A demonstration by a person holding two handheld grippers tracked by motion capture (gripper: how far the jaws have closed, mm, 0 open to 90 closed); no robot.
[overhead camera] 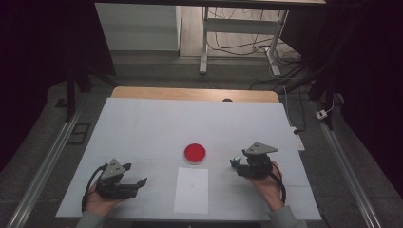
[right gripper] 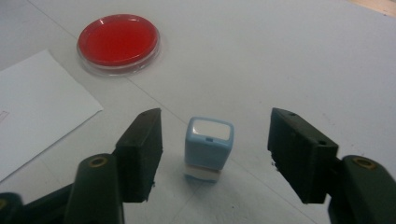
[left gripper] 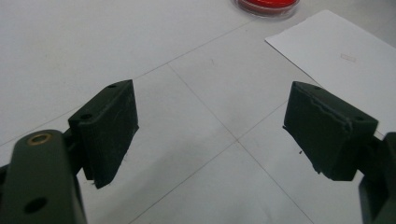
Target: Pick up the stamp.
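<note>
The high view is looking forward and down from above the near edge of the table (overhead camera: 142,123), far enough to be taking in both hands and the floor beyond. Each gripper view is riding low and close, looking along its own jaws across the tabletop. All three are catching the red dish (overhead camera: 195,153) (left gripper: 267,5) (right gripper: 117,42) and, probably the same sheet, the paper (overhead camera: 191,190) (left gripper: 341,51) (right gripper: 32,107).

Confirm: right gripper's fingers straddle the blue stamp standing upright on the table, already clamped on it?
Not clamped. In the right gripper view the right gripper has a finger each side of the blue stamp, which stands upright on the table, but gaps remain on both sides.
</note>
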